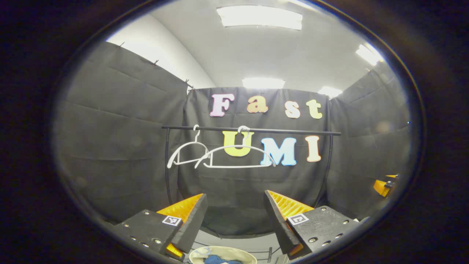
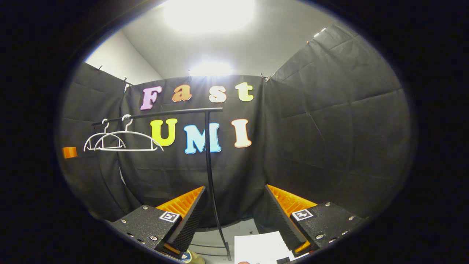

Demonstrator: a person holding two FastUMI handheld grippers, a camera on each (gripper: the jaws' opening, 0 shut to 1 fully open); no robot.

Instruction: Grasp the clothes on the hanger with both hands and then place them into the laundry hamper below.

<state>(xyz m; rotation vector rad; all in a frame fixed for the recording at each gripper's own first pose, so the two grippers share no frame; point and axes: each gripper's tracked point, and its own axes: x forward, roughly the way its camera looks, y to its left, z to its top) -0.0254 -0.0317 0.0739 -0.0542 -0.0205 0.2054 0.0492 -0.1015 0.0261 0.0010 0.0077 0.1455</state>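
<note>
Two white hangers [image 1: 220,156] hang bare on the black rail [image 1: 293,131] of the clothes rack. Below, at the bottom edge of the left gripper view, the cream rim of the laundry hamper [image 1: 234,251] shows, with blue cloth [image 1: 219,259] lying inside. My left gripper [image 1: 234,216] is open above the hamper, nothing between its fingers. My right gripper [image 2: 234,212] is open too and holds nothing. In the right gripper view the bare hangers [image 2: 124,141] hang up at the left. The right gripper [image 1: 384,187] also shows far right in the left gripper view.
The rack's black upright post [image 2: 209,172] runs down just left of the gap between my right fingers. A white sheet [image 2: 260,249] lies on the floor below it. Black cloth walls close in on all sides.
</note>
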